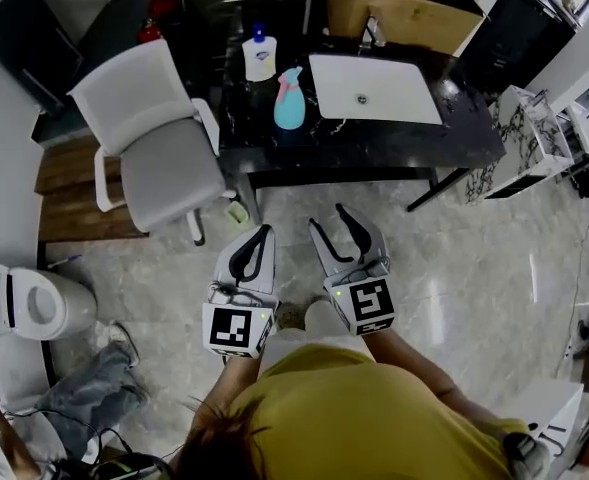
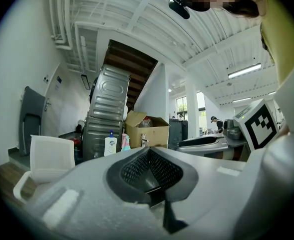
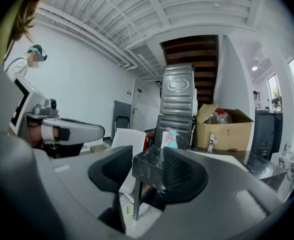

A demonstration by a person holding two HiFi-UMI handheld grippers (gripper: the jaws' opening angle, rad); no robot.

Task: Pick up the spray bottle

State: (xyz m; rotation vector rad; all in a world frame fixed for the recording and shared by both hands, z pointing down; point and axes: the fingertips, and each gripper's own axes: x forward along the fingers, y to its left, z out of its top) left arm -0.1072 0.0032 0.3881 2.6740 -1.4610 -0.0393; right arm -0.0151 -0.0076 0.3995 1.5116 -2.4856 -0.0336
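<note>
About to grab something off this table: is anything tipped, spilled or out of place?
Nothing stands out. The spray bottle and the soap bottle stand upright on the dark table, with no spill visible. The white chair sits angled beside it.
</note>
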